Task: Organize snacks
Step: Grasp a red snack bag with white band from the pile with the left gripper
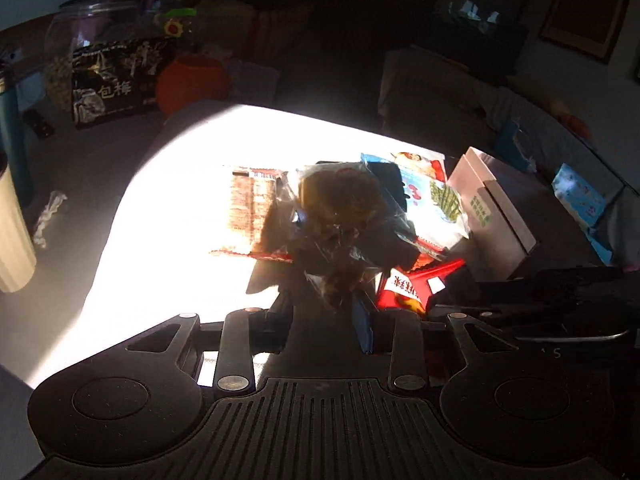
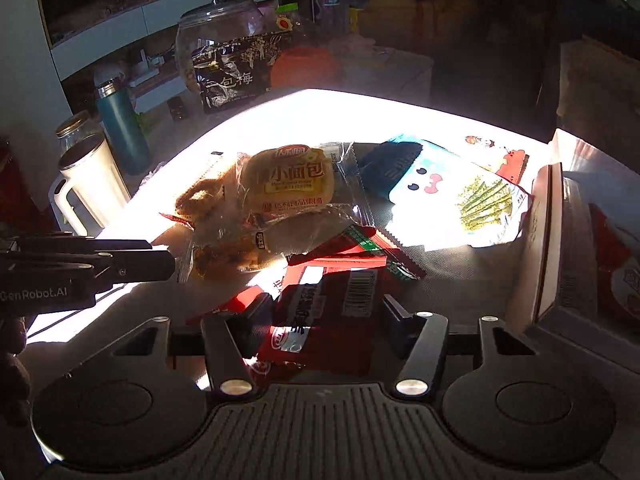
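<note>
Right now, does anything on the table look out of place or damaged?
Nothing looks damaged or spilled. The snack packets lie in a loose overlapping heap: bread packet over red packets, seaweed packet beside them. A crumpled wrapper lies apart.

Black ribbed gripper [image 2: 318,312] bodies with silver screws.

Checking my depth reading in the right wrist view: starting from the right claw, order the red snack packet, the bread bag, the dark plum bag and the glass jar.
1. red snack packet, between the right claw's fingers.
2. bread bag, mid-table, ahead.
3. dark plum bag, far left.
4. glass jar, directly behind that bag.
</note>
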Available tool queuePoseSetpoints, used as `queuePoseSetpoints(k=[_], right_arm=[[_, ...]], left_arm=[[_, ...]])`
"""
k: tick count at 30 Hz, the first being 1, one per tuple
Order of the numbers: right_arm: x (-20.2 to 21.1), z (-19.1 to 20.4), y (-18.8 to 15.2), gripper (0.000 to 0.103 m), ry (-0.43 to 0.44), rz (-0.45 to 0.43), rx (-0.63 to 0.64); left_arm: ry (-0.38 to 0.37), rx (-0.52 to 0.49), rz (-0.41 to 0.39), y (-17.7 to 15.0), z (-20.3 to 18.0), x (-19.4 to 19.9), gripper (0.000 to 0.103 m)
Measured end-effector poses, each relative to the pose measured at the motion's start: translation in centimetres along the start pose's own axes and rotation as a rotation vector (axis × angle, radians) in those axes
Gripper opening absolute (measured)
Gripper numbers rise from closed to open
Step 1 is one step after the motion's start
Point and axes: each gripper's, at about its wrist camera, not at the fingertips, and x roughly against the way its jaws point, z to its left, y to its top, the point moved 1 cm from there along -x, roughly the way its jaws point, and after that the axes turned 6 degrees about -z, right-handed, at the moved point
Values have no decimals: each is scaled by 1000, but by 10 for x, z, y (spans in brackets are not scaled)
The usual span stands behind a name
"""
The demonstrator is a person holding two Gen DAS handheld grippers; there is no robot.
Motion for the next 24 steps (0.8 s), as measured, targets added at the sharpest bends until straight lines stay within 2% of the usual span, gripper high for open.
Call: queuePoseSetpoints(k=[3, 7, 9, 10, 11, 16, 18, 20, 24], right_arm=[[18, -12, -19, 51, -13, 13, -17], [46, -26, -46, 51, -63, -15, -17], [55, -30, -56, 60, -100, -27, 0], [57, -32, -61, 74, -114, -29, 0], [59, -34, -65, 80, -126, -32, -7], [62, -51, -80, 89, -155, -61, -76], [62, -52, -82, 92, -159, -77, -83], [60, -51, -85, 98, -164, -95, -76], [59, -52, -86, 101, -164, -100, -76]], left_arm=[[-48, -74, 7, -1, -23, -4, 36], [-81, -200, 34, -3, -58, -16, 36], [-66, -259, 43, -2, -74, -26, 36], [-51, -285, 51, -2, -80, -32, 36], [-32, -312, 63, 0, -86, -39, 36], [9, -412, 94, -1, -108, -55, 38], [1, -430, 106, -1, -113, -57, 48], [-8, -446, 113, -3, -117, -58, 53], [-23, -453, 121, -3, -117, -61, 54]])
